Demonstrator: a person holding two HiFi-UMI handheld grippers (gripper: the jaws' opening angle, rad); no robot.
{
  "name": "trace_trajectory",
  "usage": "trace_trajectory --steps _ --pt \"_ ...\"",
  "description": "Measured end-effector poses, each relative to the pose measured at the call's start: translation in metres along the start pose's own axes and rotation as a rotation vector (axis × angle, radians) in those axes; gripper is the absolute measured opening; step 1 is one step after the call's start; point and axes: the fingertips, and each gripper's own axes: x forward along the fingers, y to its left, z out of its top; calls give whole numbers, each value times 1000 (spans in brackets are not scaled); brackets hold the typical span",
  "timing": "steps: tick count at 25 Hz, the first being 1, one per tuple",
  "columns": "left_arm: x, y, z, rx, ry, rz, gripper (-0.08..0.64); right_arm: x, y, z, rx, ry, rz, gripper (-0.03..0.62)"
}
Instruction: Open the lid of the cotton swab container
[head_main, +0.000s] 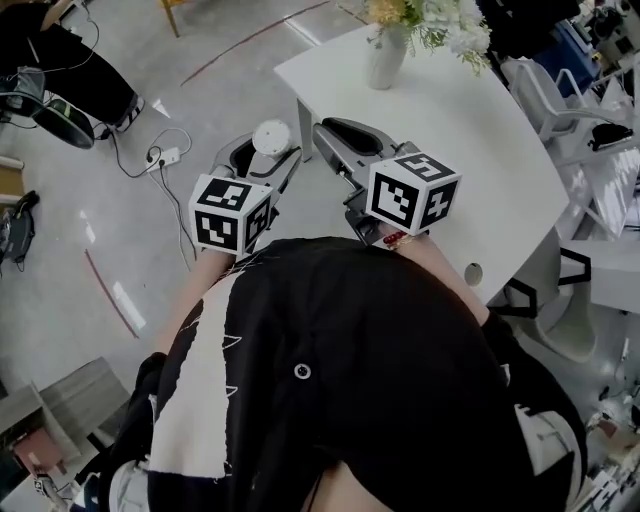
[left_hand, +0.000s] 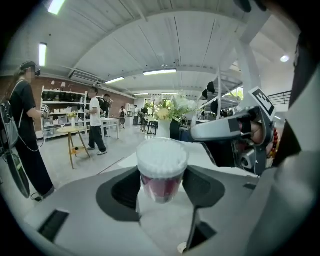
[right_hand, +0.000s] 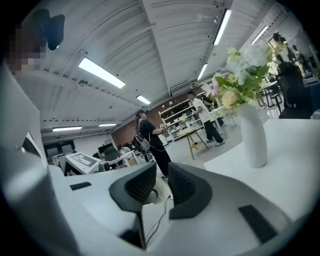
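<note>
The cotton swab container (left_hand: 161, 167) is a small clear cup with a reddish lower part, packed with white swab tips. My left gripper (left_hand: 161, 187) is shut on its sides and holds it upright in the air. In the head view the container (head_main: 271, 135) shows as a white disc at the left gripper (head_main: 266, 152), off the table's left edge. I cannot tell whether a clear lid covers the swabs. My right gripper (head_main: 338, 130) hangs just right of it, its jaws a little apart (right_hand: 161, 175). Something pale and ribbed shows in their gap; the pads do not press it.
A white table (head_main: 470, 130) lies ahead and to the right, with a white vase of flowers (head_main: 385, 55) near its far corner. Cables and a power strip (head_main: 165, 158) lie on the grey floor at left. Several people (left_hand: 95, 120) stand among tables further off.
</note>
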Motion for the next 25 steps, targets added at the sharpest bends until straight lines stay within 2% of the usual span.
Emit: trace_trajectory --steps 13,17,25 --pt "-56 28 -31 -32 36 80 272 42 95 -32 -68 108 248 219" --pt "-67 26 -41 -18 56 79 272 46 115 -46 -121 151 286 259" --pt "-78 16 -54 38 91 82 272 45 136 -70 -237 217 306 296"
